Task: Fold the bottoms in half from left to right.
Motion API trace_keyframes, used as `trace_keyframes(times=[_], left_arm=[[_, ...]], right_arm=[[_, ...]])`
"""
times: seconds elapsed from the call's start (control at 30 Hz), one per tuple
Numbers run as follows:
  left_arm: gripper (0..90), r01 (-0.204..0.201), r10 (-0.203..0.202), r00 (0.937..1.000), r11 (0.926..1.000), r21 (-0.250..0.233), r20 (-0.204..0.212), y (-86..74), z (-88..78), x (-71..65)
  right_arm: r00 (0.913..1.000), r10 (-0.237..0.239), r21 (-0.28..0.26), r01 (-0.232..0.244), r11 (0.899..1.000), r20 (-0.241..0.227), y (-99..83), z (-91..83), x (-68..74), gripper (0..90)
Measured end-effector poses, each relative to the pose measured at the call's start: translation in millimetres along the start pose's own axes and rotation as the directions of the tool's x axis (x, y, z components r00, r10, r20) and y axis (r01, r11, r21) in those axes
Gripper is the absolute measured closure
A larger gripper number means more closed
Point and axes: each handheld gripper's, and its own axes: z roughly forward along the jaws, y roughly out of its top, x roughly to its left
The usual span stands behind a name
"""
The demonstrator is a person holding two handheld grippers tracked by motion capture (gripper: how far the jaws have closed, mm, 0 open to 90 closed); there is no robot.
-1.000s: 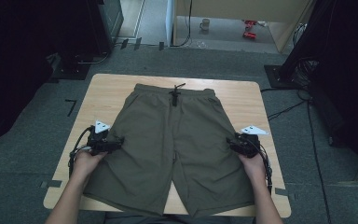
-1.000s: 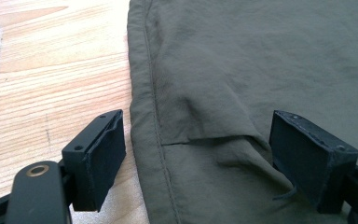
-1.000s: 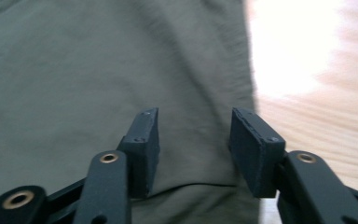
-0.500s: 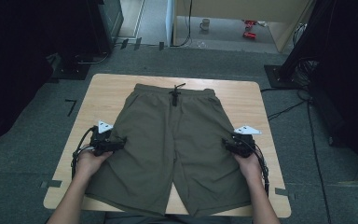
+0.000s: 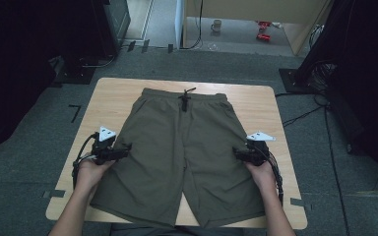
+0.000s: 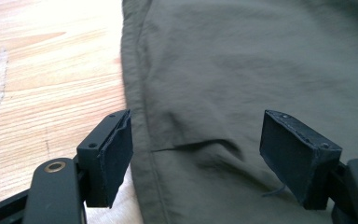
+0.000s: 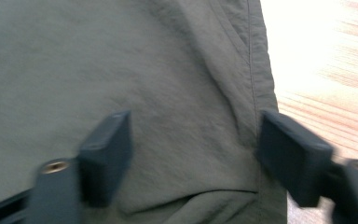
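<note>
shorts [image 5: 182, 152]: flat on counter [image 5: 123, 93]
left gripper [image 5: 127, 150]: 9 o'clock hem, jaws apart, just closing slightly
right gripper [image 5: 236, 153]: 3 o'clock hem, jaws apart, just opened

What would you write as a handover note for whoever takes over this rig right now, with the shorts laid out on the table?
Left gripper: open, jaws just closing a little, straddling the shorts' left side seam, not pinching.
Right gripper: open, jaws just opened, over the right side seam; cloth between them, not clamped.
Shorts: flat on the wooden table, waistband and drawstring at the far side, legs toward the person.
Done: shorts spread out.
Left: nothing folded yet; probably grip both side edges next.
</note>
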Motion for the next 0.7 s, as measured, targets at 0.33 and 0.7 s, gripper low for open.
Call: trace_keyframes(times=[0.33, 0.7], left_arm=[[29.9, 0.009, -0.01, 0.9992, 0.9999, 0.01, 0.04, -13.5, -22.9, 5.8], [21.3, -0.013, 0.01, 0.9992, 0.997, 0.076, 0.038, -33.3, -39.5, 3.0]], right_arm=[[0.9999, -0.009, 0.011, 0.009, 1.0, -0.005, -0.6, -0.4, 1.5, 19.0], [0.9999, -0.009, 0.02, 0.009, 1.0, -0.006, 0.8, -4.6, 0.9, 34.8]])
